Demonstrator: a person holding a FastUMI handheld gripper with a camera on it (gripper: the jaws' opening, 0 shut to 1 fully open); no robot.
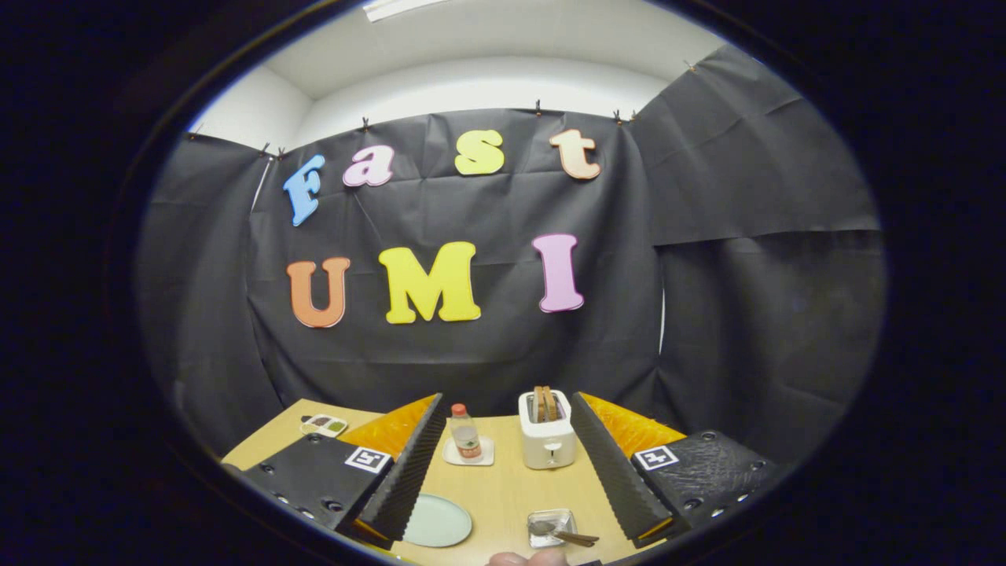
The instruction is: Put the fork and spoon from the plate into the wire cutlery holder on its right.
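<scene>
The gripper (503,472) holds its fingers wide apart above the wooden table (511,491), with bare tabletop running between them. Beyond the tips, a bottle (464,431) on a small white dish (468,453) and a toaster (547,430) stand side by side with a narrow gap between. Nearer, the plate (437,520) lies beside the left finger and the wire cutlery holder (552,525), utensils inside, beside the right, with open table between the two
</scene>
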